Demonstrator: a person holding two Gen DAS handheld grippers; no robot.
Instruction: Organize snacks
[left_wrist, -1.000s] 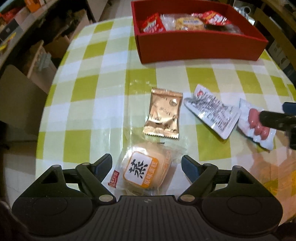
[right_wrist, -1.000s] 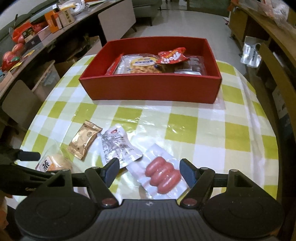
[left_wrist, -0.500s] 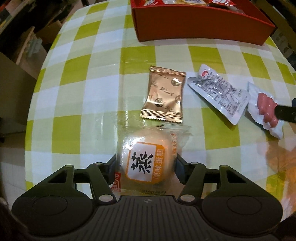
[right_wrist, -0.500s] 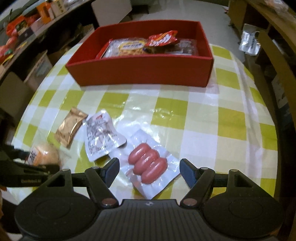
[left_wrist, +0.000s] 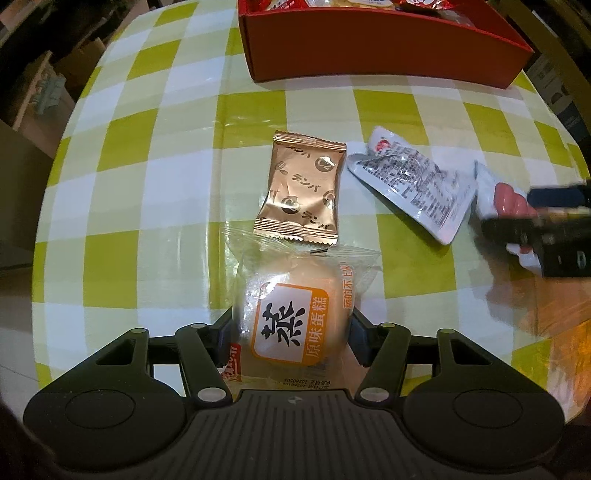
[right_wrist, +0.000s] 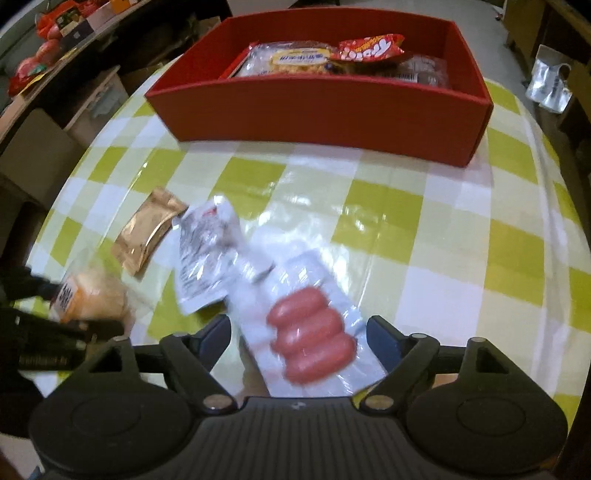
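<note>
Counter (left_wrist: 177, 155): 4 loose packets. Left tool (left_wrist: 290, 332) clamps 1 cake packet (left_wrist: 291, 314); right tool (right_wrist: 299, 332) spread around 1 blurred sausage pack (right_wrist: 310, 343).

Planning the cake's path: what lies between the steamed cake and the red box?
In the left wrist view, the gold packet lies between steamed cake and red box; beyond it, bare tablecloth.
</note>
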